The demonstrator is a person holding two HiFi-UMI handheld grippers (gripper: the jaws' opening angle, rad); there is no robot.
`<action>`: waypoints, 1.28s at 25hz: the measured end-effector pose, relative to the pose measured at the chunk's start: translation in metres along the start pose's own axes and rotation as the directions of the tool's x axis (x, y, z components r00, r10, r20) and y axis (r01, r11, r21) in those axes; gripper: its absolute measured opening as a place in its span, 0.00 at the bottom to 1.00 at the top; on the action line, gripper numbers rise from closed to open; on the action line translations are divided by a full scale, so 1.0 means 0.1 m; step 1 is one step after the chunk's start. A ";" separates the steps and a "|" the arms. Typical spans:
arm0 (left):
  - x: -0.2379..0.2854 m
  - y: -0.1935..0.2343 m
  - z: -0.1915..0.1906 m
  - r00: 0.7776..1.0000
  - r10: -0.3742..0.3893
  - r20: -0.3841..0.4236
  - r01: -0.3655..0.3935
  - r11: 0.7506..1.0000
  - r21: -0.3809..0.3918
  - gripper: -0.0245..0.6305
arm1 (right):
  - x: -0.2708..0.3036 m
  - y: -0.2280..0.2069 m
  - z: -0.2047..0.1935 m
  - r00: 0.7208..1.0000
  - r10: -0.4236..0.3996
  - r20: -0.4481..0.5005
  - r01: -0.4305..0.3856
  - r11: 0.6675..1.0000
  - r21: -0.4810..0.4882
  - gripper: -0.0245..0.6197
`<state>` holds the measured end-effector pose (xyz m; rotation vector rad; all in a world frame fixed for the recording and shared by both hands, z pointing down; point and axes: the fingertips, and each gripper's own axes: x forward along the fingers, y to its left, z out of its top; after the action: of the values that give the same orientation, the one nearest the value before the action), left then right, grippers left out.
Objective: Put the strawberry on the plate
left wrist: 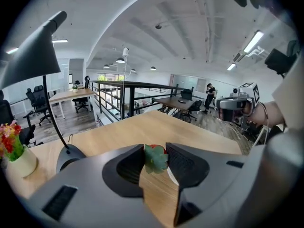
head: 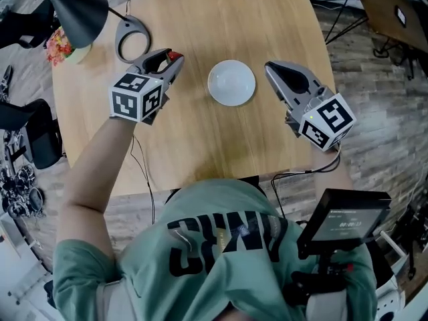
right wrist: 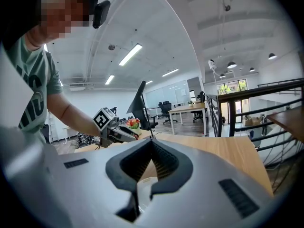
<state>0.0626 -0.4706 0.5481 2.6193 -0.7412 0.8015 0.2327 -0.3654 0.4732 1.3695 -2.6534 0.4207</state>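
My left forearm reaches in from the lower left, and the left gripper tilts down over the wooden table. It sits to the left of the white plate and apart from it. Its jaws pinch the strawberry at their tips, so the fruit is in the tongs and not on the plate. The right gripper sits on the other side of the plate, nearly level and aimed toward it. Its jaws are pressed together with nothing between them. The plate lies between the two tools. The ring-shaped lamp base sits just behind the left gripper, with the dark lamp shade above it. A pot of flowers stands at the table's far left corner. A small screen is mounted near my right side. The head view gives only a speck of red at the left jaw tips. The left gripper view shows the berry's green leafy cap facing the camera, squeezed between the ribbed pads, with a sliver of white plate rim past the right jaw. The right gripper view shows the left gripper's marker cube across the table and the plate under its own closed tips.
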 end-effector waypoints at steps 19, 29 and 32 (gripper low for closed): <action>0.61 -0.68 -0.14 0.991 -0.117 -0.063 0.122 0.989 0.083 0.26 | -0.34 -0.23 -0.19 0.999 -0.054 0.005 0.054 0.998 0.031 0.05; 0.89 -0.98 -0.27 0.981 -0.164 -0.100 0.175 0.978 0.113 0.27 | -0.53 -0.35 -0.32 0.996 -0.086 0.008 0.086 0.995 0.051 0.05; 1.00 -1.03 -0.34 0.978 -0.171 -0.121 0.186 0.974 0.126 0.26 | -0.57 -0.40 -0.35 0.996 -0.092 0.005 0.092 0.994 0.057 0.05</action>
<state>0.1765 -0.4107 0.6207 2.6877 -0.4267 0.9627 0.2977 -0.3326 0.5006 1.5059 -2.5908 0.4846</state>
